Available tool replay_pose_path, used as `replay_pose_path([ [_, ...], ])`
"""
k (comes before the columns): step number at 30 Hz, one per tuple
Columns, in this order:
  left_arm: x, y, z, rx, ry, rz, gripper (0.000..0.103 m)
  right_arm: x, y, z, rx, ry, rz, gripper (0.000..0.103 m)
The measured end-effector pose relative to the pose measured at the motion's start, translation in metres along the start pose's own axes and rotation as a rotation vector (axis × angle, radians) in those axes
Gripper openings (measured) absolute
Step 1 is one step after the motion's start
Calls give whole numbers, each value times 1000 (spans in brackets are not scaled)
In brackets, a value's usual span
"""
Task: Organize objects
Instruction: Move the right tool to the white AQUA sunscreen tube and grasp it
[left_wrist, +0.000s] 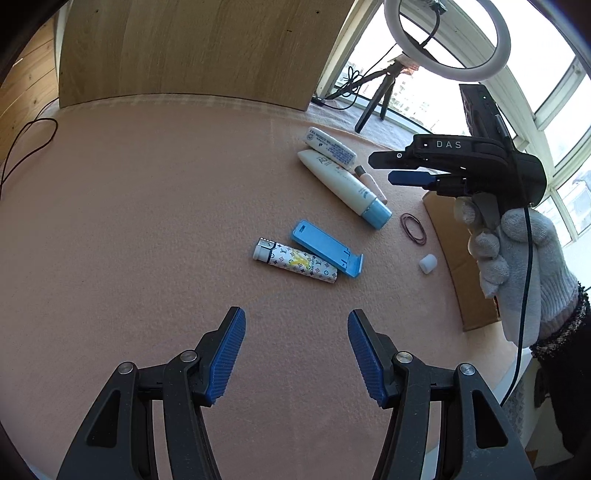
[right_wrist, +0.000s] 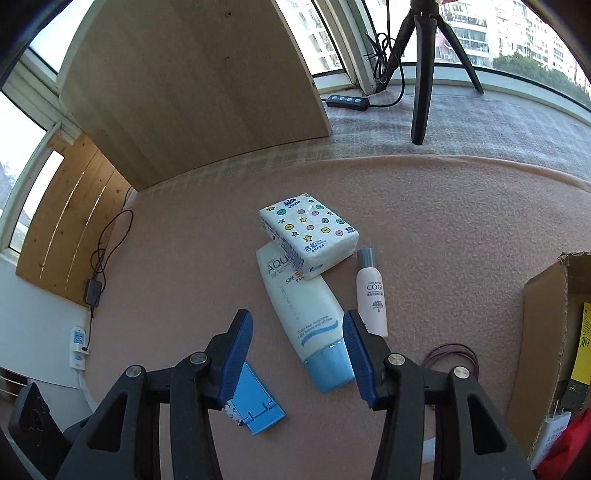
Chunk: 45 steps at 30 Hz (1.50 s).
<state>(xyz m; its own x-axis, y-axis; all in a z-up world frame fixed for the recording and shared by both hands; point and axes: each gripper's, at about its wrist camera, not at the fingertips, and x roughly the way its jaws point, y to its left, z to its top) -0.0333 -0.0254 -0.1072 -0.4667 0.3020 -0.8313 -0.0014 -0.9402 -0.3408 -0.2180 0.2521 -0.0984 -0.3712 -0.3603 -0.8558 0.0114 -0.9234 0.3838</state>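
The right gripper (right_wrist: 297, 354) hangs open and empty over the blue-capped end of the sunscreen tube (right_wrist: 303, 314), fingers either side of it; the left gripper (left_wrist: 296, 352) is likewise open, holding nothing, short of the patterned tube (left_wrist: 295, 261) and blue plastic stand (left_wrist: 327, 247). To take the sunscreen cleanly, I would close across its firm cap end (the soft body would squash), minding the tissue pack (right_wrist: 308, 232) resting on its far end. The small pink bottle (right_wrist: 371, 295) lies just beside; rubber bands (right_wrist: 452, 356) and the cardboard box (right_wrist: 546, 332) lie rightward on the fuzzy pink cloth (right_wrist: 184, 258).
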Motion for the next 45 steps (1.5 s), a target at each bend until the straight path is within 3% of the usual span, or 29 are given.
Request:
replay_pose_path([
  [10, -9, 20, -6, -36, -6, 9, 61, 40, 23, 14, -132, 36, -137, 47],
  [19, -6, 19, -5, -34, 1, -3, 61, 57, 17, 12, -109, 68, -132, 46],
  [25, 0, 13, -3, -23, 10, -15, 61, 49, 12, 6, -81, 71, -97, 36],
  [29, 7, 7, -1, -11, 21, -24, 61, 47, 11, 1, -64, 88, -68, 36],
  [35, 11, -3, 2, 10, 22, -35, 61, 54, 22, 5, -118, 96, -99, 42],
  [45, 12, 3, 2, -6, 20, -31, 61, 59, 28, 5, -156, 111, -125, 43],
])
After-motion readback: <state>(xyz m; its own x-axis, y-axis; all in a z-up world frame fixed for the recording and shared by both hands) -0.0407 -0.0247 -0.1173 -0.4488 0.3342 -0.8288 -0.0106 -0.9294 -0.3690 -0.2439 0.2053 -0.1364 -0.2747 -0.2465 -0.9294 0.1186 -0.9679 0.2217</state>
